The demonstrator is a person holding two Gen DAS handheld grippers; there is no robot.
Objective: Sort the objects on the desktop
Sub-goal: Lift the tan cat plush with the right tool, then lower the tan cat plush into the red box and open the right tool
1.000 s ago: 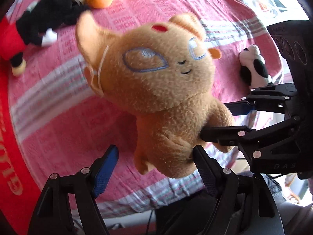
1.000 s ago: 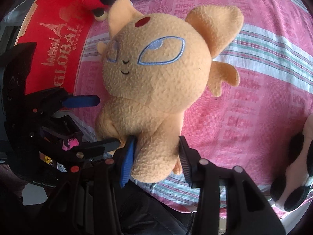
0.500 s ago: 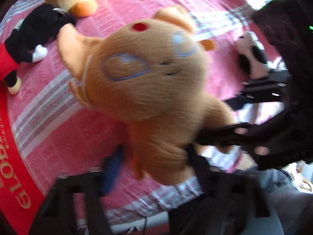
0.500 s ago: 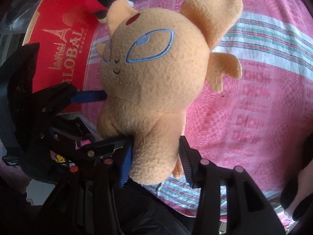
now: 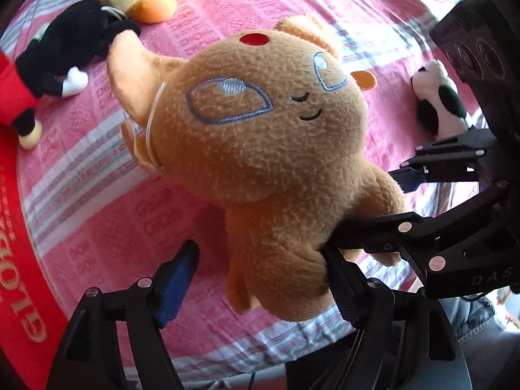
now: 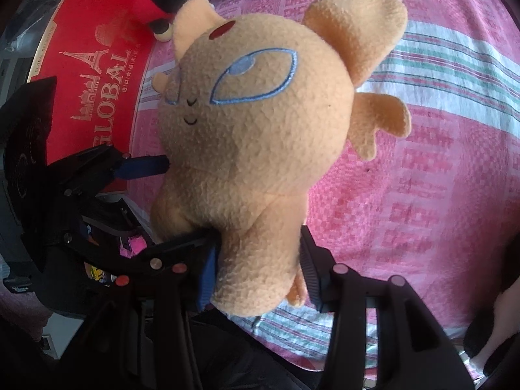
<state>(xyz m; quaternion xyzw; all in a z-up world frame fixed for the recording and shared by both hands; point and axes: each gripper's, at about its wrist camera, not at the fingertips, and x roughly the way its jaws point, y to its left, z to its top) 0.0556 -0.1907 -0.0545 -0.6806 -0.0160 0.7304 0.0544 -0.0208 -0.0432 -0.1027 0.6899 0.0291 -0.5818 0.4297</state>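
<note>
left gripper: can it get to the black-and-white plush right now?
Probably not directly. The tan plush sits between the open jaws of the left gripper. The right gripper, shut on that plush, lies across the way to the black-and-white plush on the pink cloth.

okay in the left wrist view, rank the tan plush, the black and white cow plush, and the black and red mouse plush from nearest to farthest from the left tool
1. Tan plush: nearest, its body against one finger of the left tool, centre of view.
2. Black and white cow plush: farther, lying on the pink cloth at right.
3. Black and red mouse plush: on the cloth at upper left; too close to call against the cow.
</note>
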